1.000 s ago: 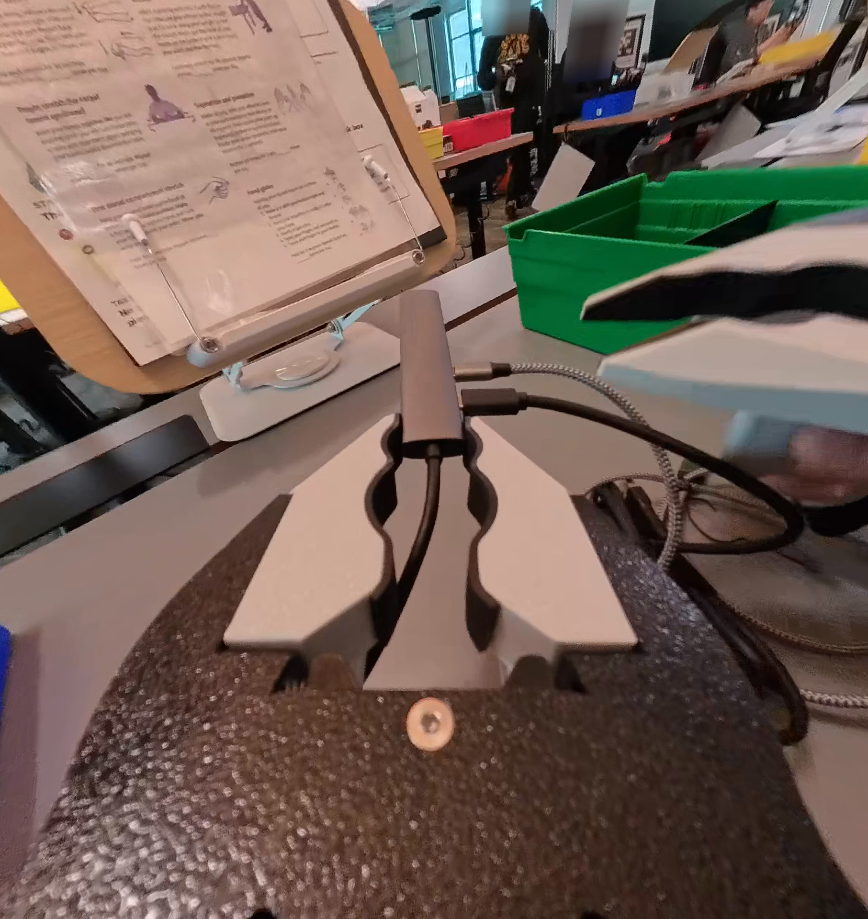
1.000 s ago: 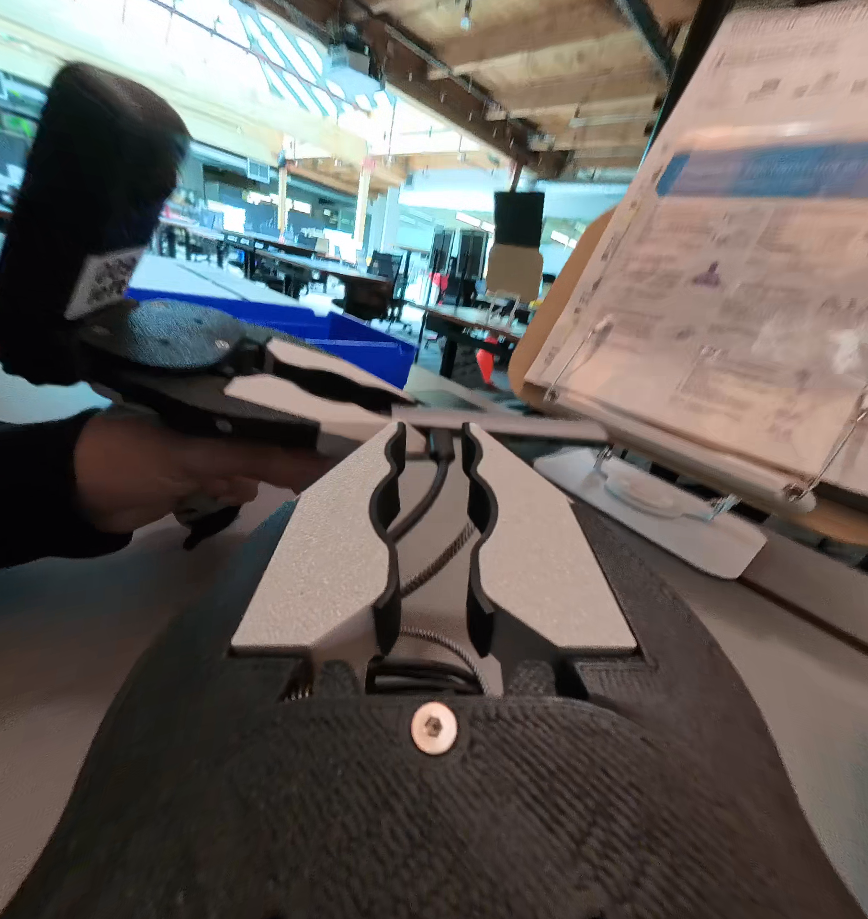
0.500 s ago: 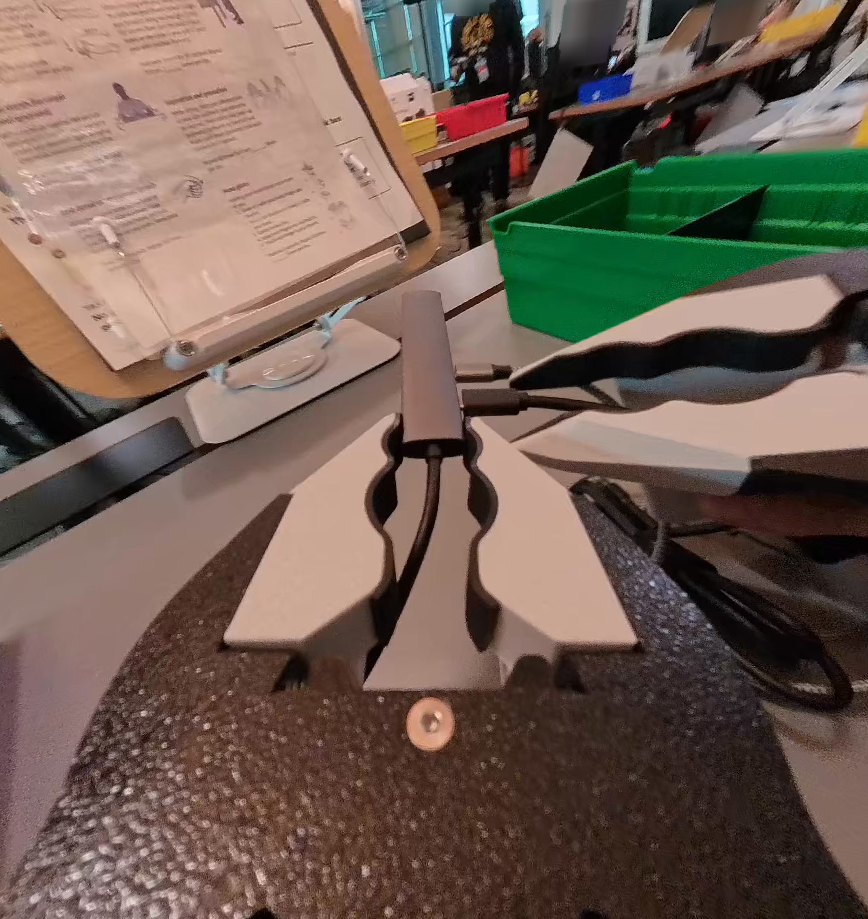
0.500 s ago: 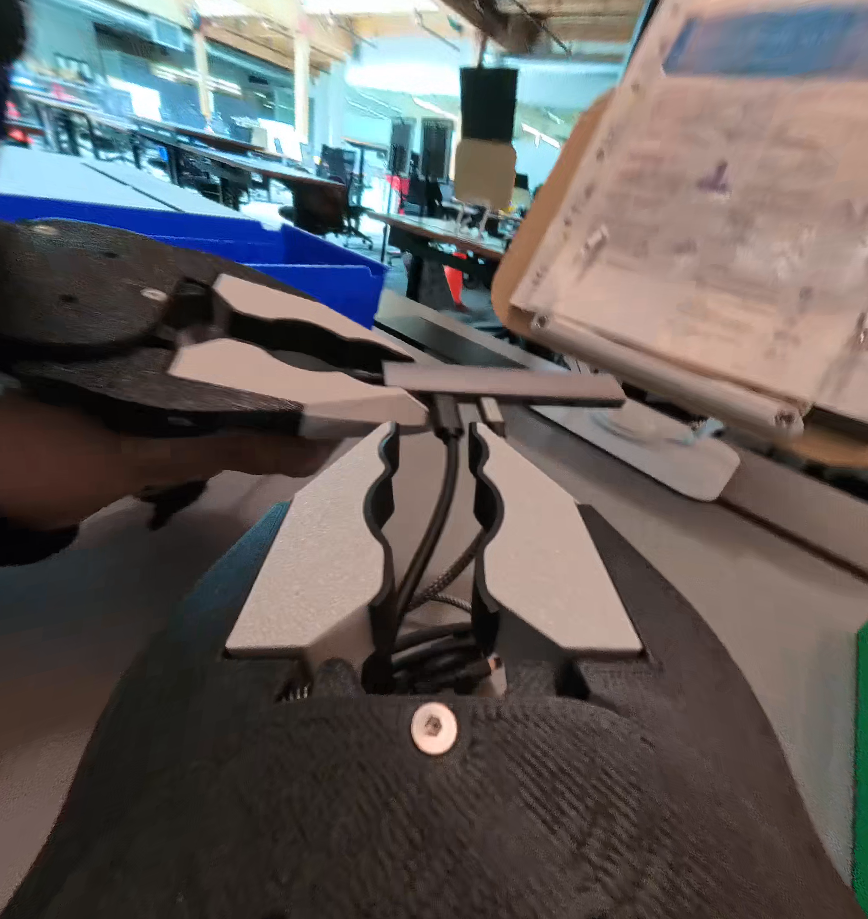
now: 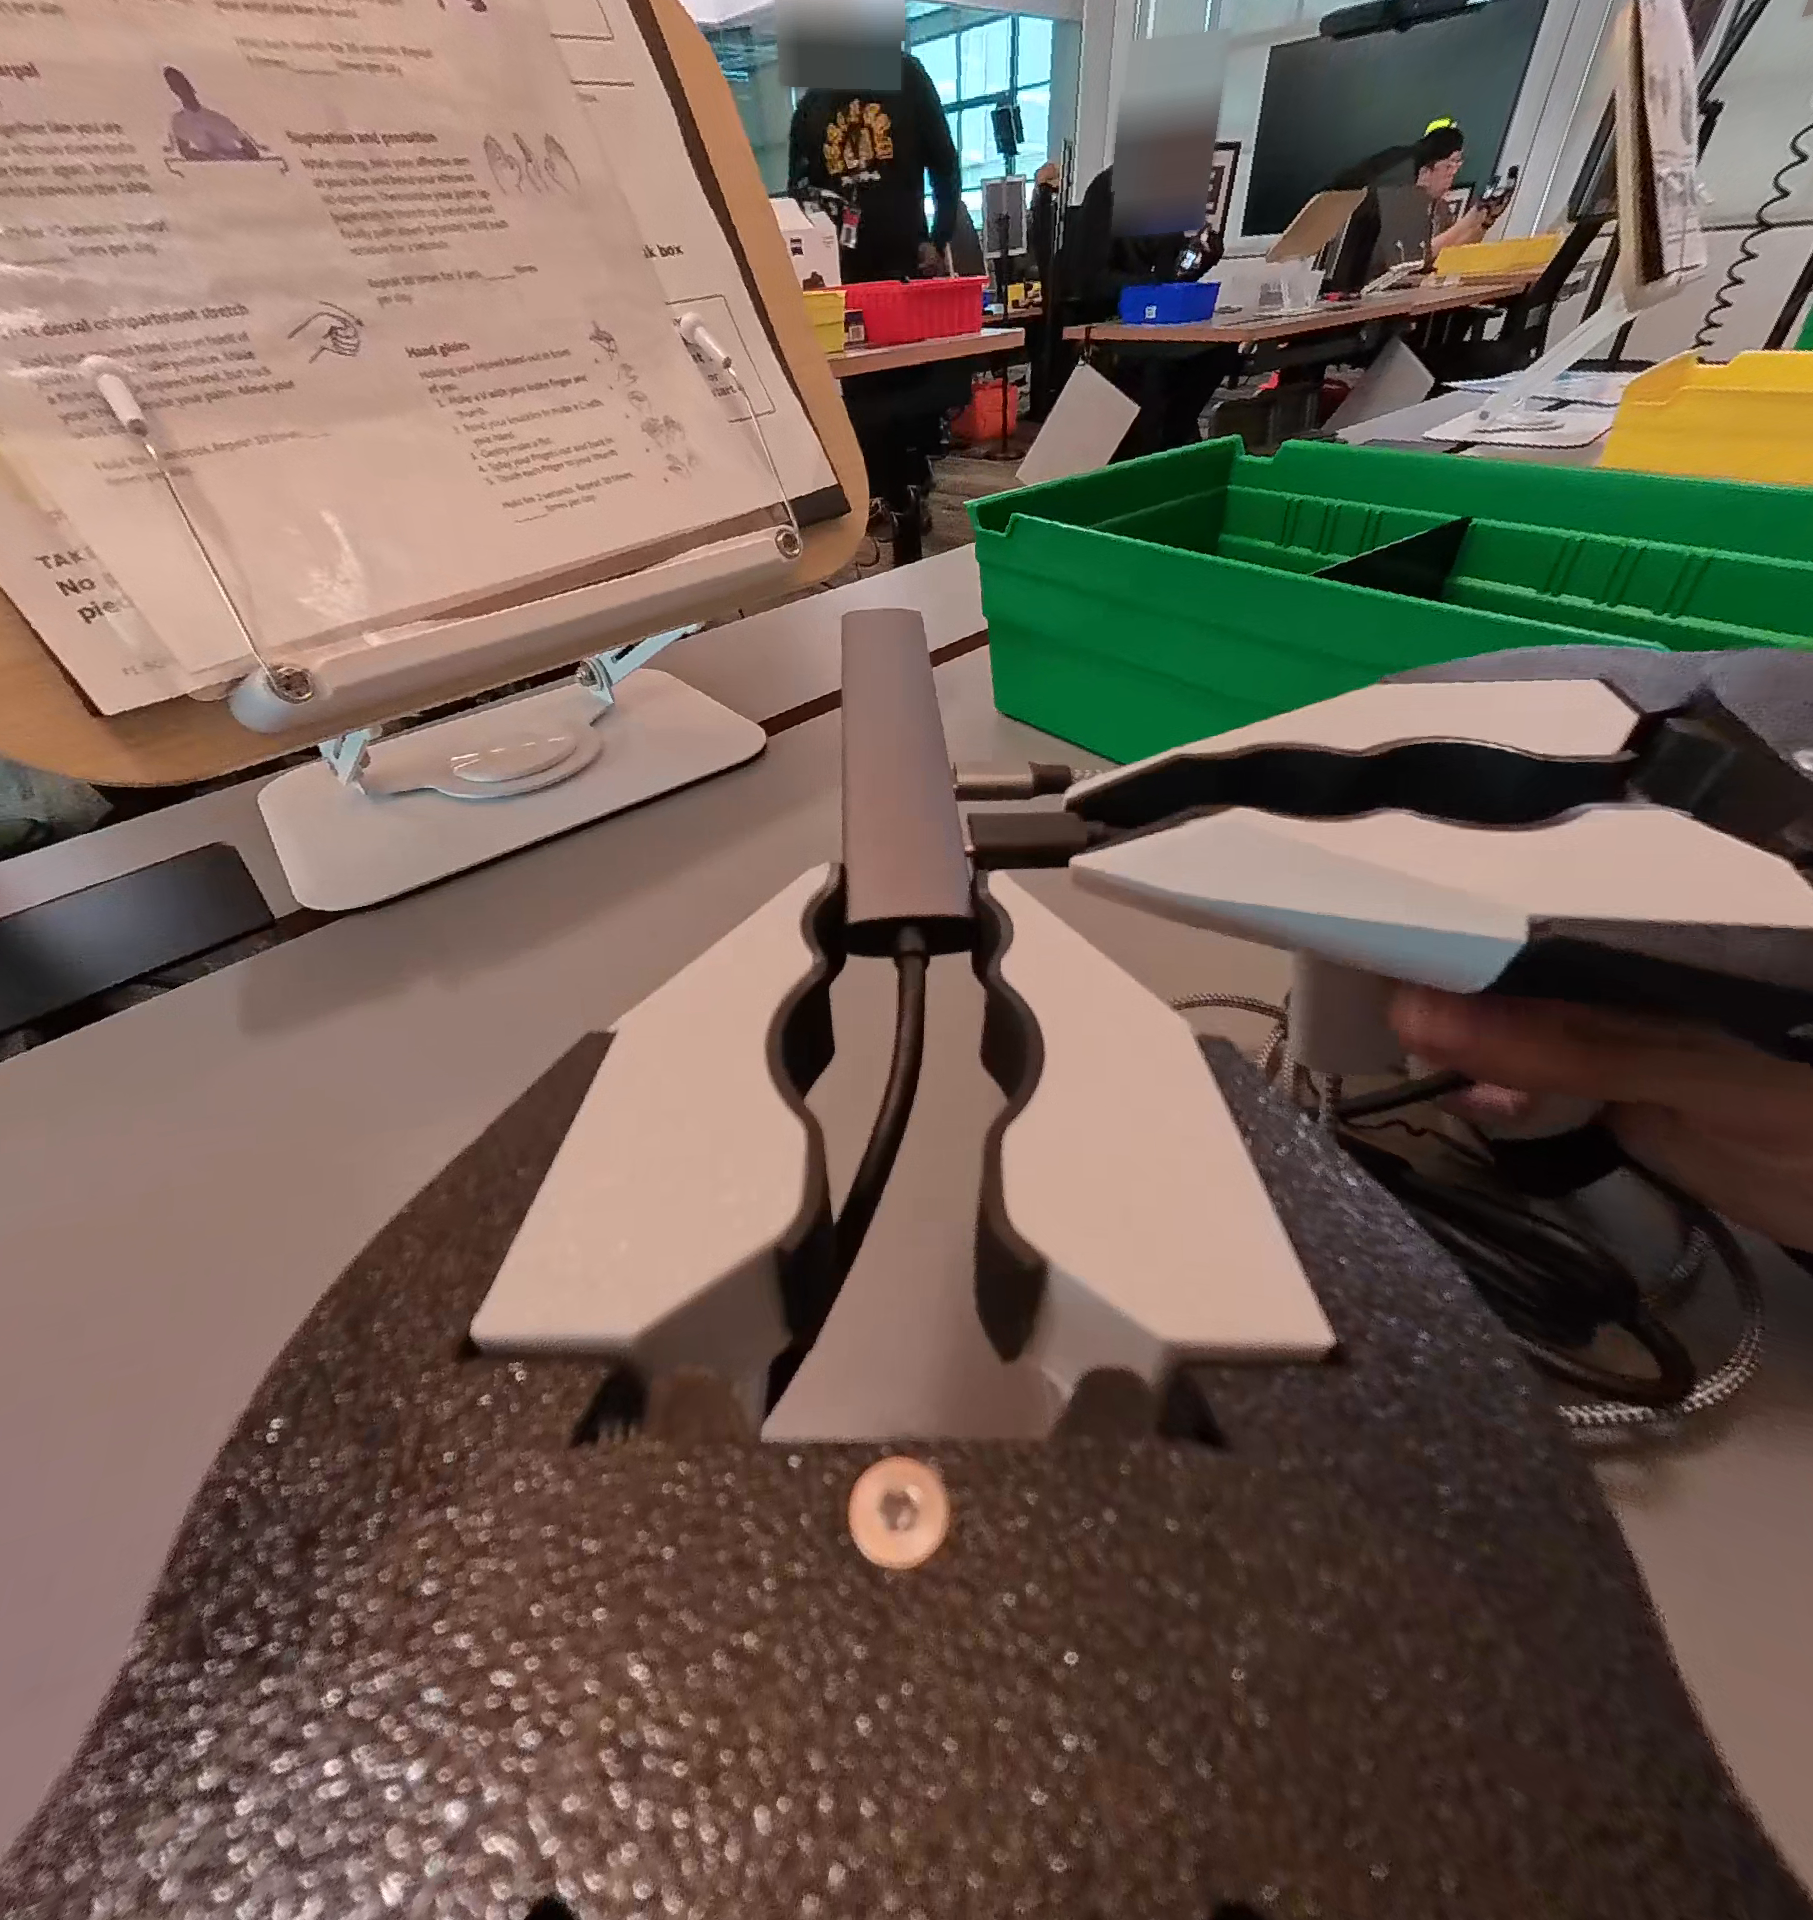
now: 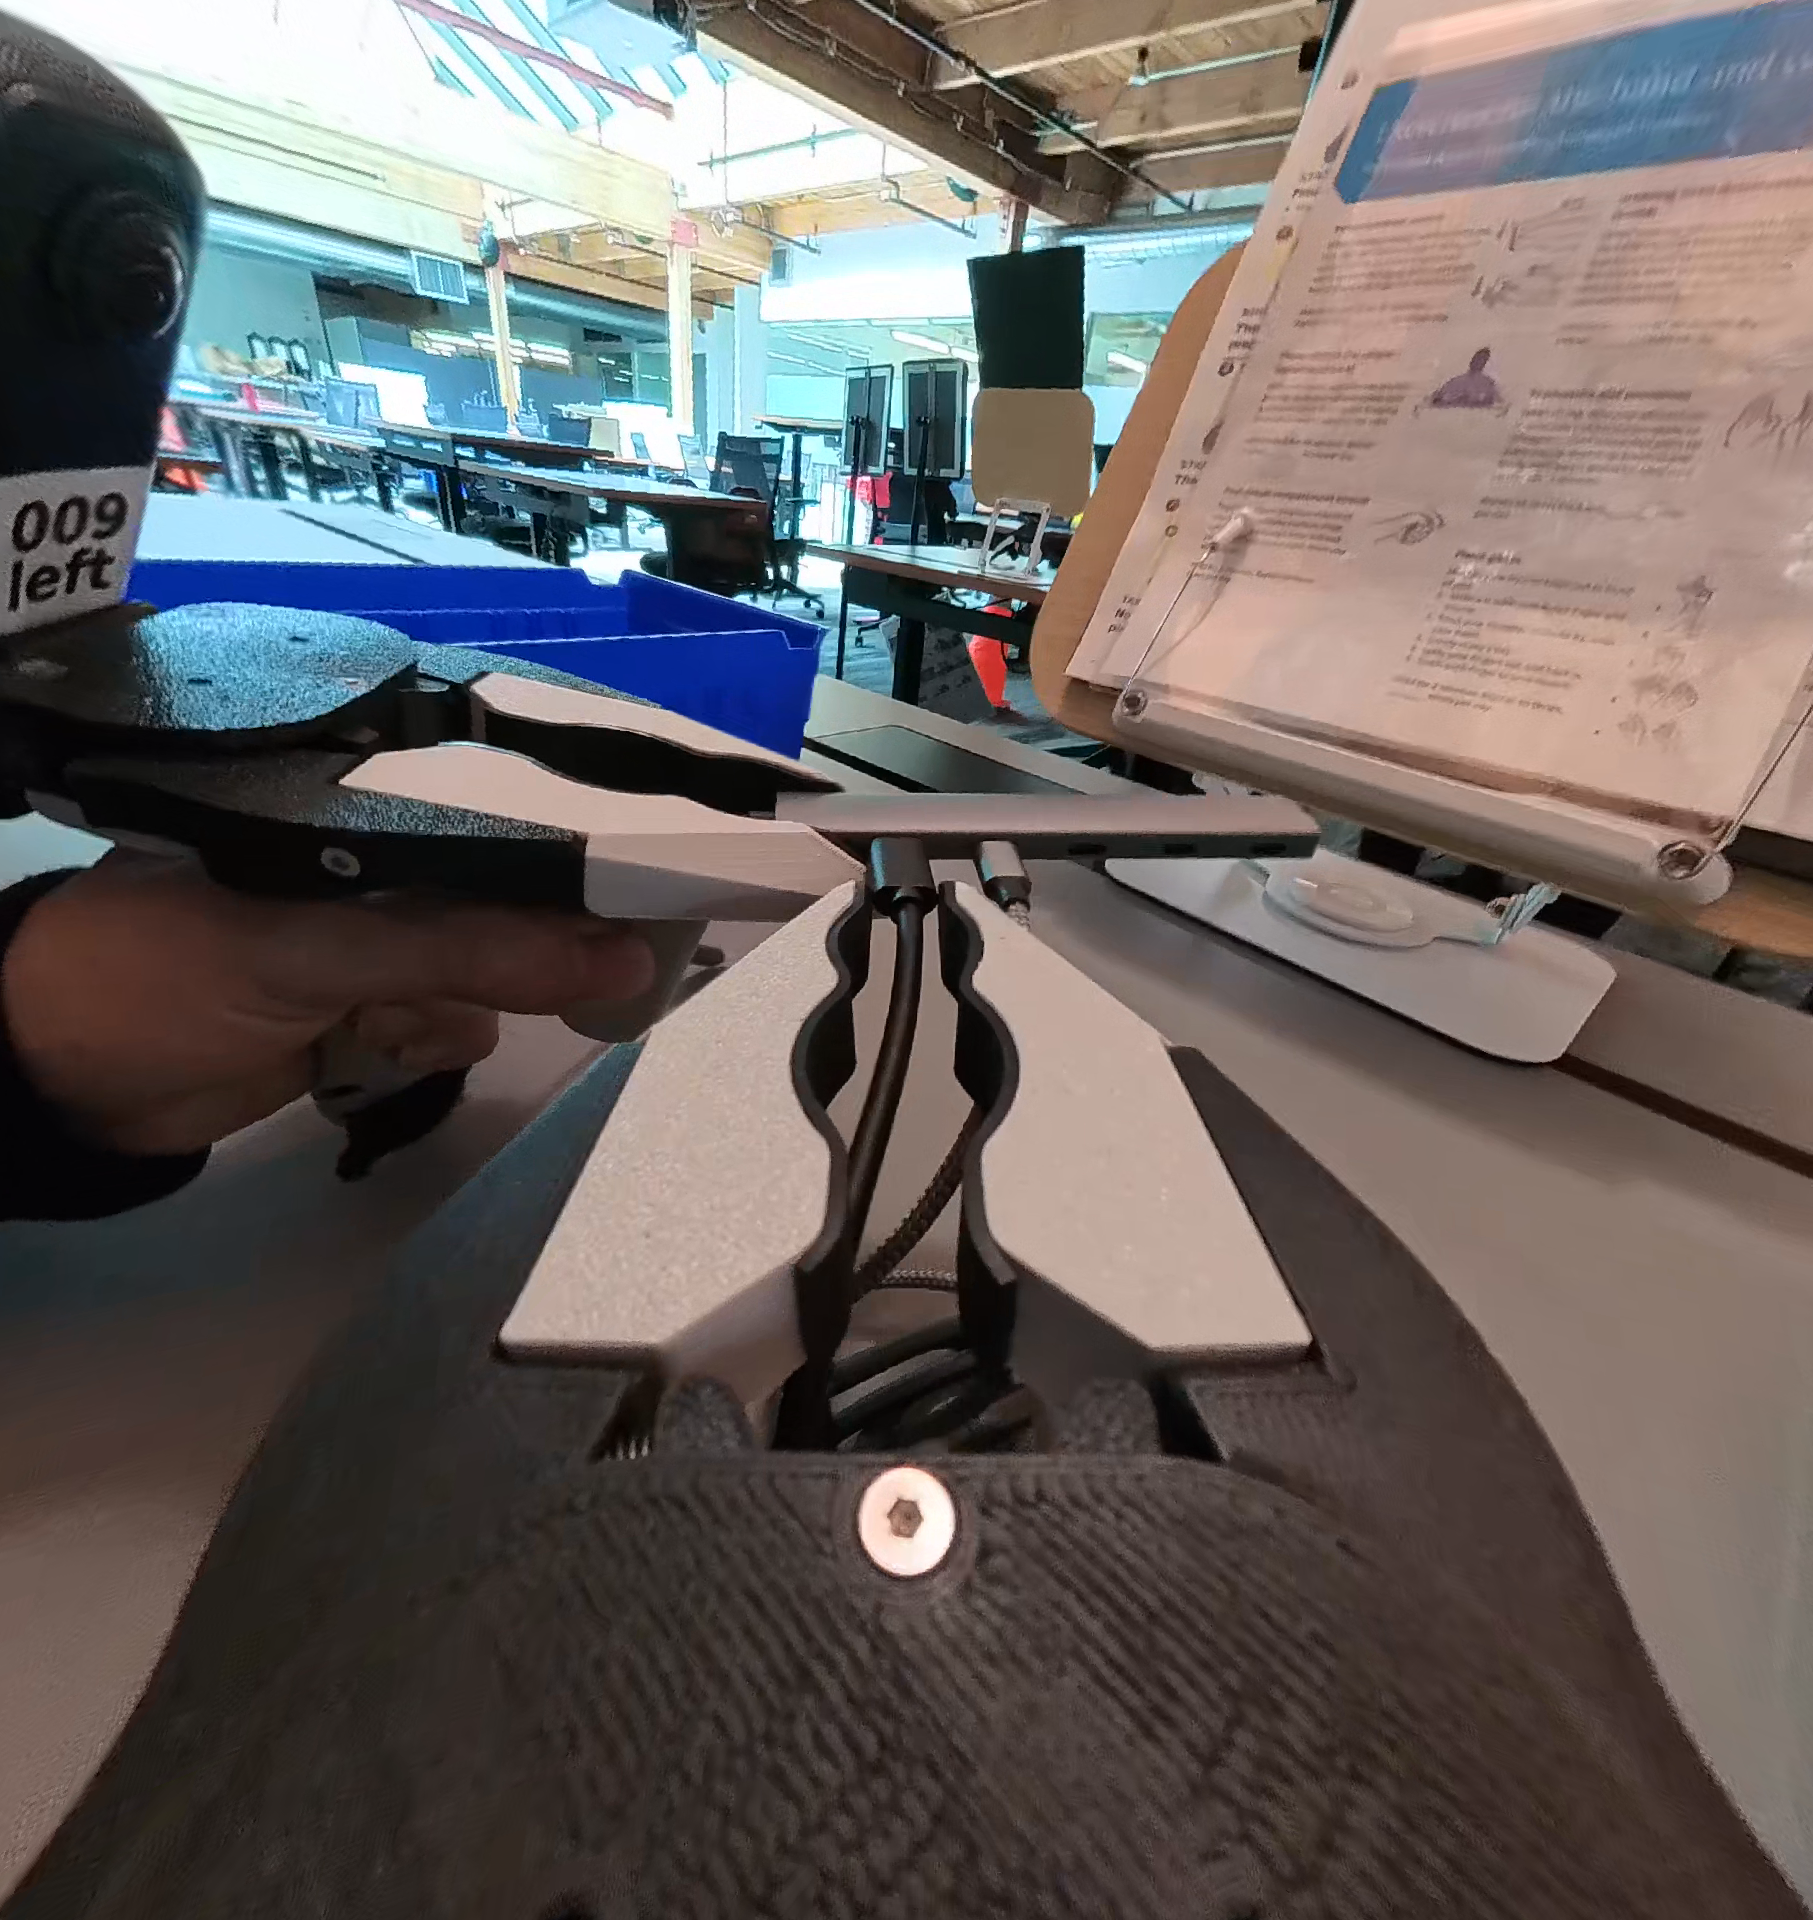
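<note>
My left gripper is shut on the near end of a slim grey USB hub and holds it level above the grey table. The hub's own black lead runs back between its fingers. Two plugs sit in the hub's right side: a black one and a braided one. My right gripper comes in from the side, with its tips closed around the black cable just behind its plug. The hub and the left gripper also show in the right wrist view.
A tilted document stand with papers stands on a white base just beyond the hub. A green bin is at the back right, a blue bin behind the left gripper. Coiled cables lie under the right gripper. Only a small space, under 4 cm, lies between the two pairs of fingers.
My right gripper has moved in towards the hub's side until its tips reached the black plug. My left gripper has kept its hold on the hub, nearly still.
</note>
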A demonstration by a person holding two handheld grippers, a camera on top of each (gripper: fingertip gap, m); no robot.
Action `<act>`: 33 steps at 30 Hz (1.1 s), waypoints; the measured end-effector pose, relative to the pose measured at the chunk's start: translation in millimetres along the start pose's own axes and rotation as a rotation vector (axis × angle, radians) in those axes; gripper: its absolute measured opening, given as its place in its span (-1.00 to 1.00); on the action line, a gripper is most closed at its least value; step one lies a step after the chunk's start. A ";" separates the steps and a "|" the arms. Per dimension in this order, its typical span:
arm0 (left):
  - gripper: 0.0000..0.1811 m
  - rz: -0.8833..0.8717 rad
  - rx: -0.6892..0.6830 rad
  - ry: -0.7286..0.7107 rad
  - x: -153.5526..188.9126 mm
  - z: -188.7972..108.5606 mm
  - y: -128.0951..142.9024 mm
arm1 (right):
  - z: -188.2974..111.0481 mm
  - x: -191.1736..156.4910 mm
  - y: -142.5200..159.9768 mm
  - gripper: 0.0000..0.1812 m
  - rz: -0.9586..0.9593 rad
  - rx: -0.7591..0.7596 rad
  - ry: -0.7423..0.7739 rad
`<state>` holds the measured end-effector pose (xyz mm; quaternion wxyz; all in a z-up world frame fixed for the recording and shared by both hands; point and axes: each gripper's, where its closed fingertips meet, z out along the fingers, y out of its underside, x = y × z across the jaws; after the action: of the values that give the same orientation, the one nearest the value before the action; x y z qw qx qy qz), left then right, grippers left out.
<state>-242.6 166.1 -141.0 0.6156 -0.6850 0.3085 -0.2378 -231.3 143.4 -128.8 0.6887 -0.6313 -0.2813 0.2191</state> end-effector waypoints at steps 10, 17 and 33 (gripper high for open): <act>-0.76 0.000 0.002 0.012 3.0 0.3 -0.6 | -1.3 0.0 -3.4 -0.87 -0.043 0.031 0.000; -0.76 0.032 -0.005 -0.019 0.2 1.5 2.3 | 0.6 1.2 1.7 -0.88 0.074 -0.028 -0.076; -0.76 0.012 0.148 -0.344 -78.6 -44.7 -31.4 | -11.9 -14.3 -26.5 -0.89 -0.001 -0.002 -0.142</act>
<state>-324.8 192.8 -99.9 0.7094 -0.6666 0.1844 -0.1355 -235.4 122.3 -104.6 0.6667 -0.6146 -0.3300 0.2625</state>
